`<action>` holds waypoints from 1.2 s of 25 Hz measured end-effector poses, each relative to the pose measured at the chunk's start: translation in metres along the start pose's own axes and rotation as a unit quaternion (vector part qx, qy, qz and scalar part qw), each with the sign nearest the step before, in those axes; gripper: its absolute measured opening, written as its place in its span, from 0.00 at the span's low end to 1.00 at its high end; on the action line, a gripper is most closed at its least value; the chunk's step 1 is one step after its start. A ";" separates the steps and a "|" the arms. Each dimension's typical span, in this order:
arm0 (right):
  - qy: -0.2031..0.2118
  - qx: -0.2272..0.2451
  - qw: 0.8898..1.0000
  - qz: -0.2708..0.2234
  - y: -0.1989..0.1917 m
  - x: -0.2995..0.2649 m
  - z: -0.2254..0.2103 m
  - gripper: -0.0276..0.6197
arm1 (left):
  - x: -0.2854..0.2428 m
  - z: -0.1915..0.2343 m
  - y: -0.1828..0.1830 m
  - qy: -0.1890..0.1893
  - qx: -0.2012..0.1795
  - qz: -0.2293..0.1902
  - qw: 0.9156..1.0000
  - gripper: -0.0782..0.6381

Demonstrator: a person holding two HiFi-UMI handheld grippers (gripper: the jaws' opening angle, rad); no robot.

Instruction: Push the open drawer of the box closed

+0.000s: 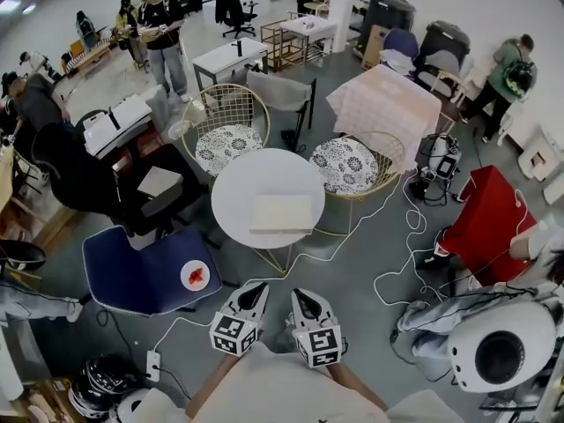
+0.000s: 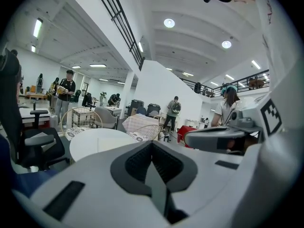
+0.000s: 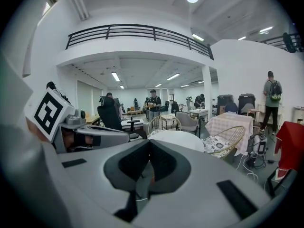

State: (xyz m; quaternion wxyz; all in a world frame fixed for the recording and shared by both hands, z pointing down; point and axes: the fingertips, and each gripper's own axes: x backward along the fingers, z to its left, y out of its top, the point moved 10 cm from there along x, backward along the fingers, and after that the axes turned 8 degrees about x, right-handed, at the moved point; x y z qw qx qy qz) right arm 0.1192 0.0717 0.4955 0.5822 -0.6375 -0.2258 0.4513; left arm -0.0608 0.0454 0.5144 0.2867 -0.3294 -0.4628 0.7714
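Note:
A flat cream box [image 1: 281,211] lies on the round white table [image 1: 238,192], well ahead of both grippers; whether its drawer stands out I cannot tell from here. My left gripper [image 1: 256,291] and right gripper [image 1: 300,294] hang side by side close to my body, above the grey floor, both shut and empty. In the left gripper view the jaws [image 2: 153,148] meet, with the table [image 2: 95,141] far beyond them. The right gripper view shows its jaws [image 3: 149,148] pressed together and the table [image 3: 178,139] in the distance.
Two wicker chairs with patterned cushions [image 1: 225,144] [image 1: 352,161] stand behind the table. A blue chair [image 1: 141,271] holding a small white plate [image 1: 195,276] is at the left. Cables [image 1: 397,263] trail over the floor at the right. Several people stand farther off.

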 end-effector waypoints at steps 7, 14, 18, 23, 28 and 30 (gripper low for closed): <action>-0.007 -0.007 1.000 0.005 -0.014 0.027 0.055 0.07 | 0.059 -0.004 -0.031 0.002 0.011 0.004 1.000 0.13; -0.019 -0.007 1.000 0.010 -0.027 0.051 0.077 0.07 | 0.084 -0.014 -0.048 -0.006 0.011 0.006 1.000 0.13; -0.027 -0.002 1.000 0.008 -0.025 0.055 0.080 0.07 | 0.089 -0.018 -0.046 -0.012 0.005 0.000 1.000 0.13; -0.035 0.006 0.999 0.007 -0.026 0.057 0.085 0.07 | 0.093 -0.016 -0.046 -0.014 0.005 -0.003 1.000 0.13; -0.038 0.012 0.999 0.011 -0.030 0.061 0.089 0.07 | 0.097 -0.017 -0.049 -0.016 0.004 -0.004 1.000 0.13; -0.038 0.014 0.999 0.013 -0.030 0.063 0.091 0.07 | 0.098 -0.017 -0.050 -0.016 0.005 -0.004 1.000 0.13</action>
